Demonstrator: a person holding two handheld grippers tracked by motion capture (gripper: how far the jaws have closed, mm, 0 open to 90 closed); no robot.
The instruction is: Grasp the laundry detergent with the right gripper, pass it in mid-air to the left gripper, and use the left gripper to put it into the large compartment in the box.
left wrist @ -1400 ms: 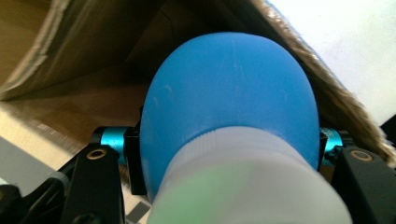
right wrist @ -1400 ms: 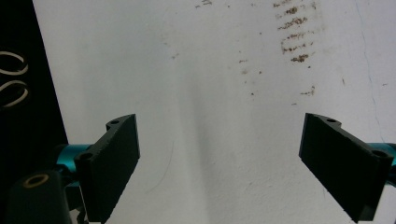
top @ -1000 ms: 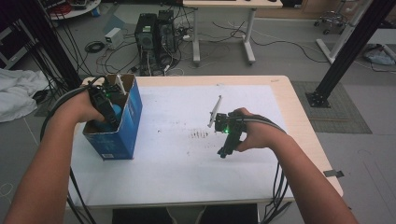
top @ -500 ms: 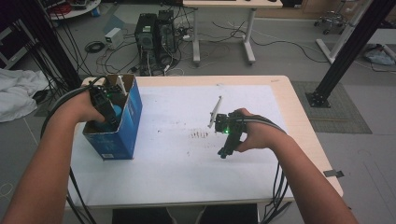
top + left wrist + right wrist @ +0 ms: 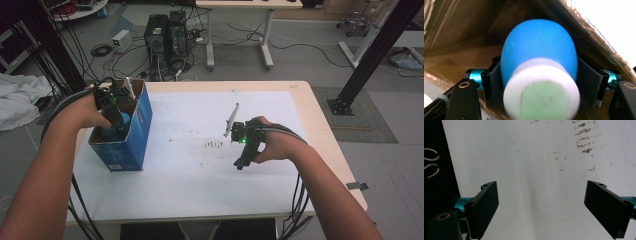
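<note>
Blue bulb: a rounded blue object (image 5: 539, 47) with a white collar (image 5: 541, 82) and a pale green end face, down inside the blue cardboard box (image 5: 141, 125); in the high view a patch of its blue (image 5: 123, 120) shows inside the box.
Blue cardboard box: open-topped, standing on the white sheet (image 5: 190, 175) near the table's left edge; brown inside walls show behind the bulb in the left gripper view.
Left gripper: (image 5: 116, 117) reaching down into the box from above, its two black jaws pressed against the bulb's two sides, so it grips the bulb (image 5: 539, 75).
Left hand: (image 5: 87, 112) just beside the box's left wall, wrapped round the gripper's body.
Right gripper: (image 5: 242, 161) well to the right of the box, over the bare sheet; in its own view (image 5: 541, 205) the jaws stand wide apart with nothing between them.
Right hand: (image 5: 272, 142) to the right of the box, around the gripper, where a green light glows.
White stick: a thin pale rod (image 5: 231, 119) lying on the sheet, right of the box and just beyond the right gripper.
Brown specks: a small cluster of marks (image 5: 214, 144) on the sheet between the box and the right gripper.
Table: light wooden top (image 5: 325, 135), its border showing around the sheet.
</note>
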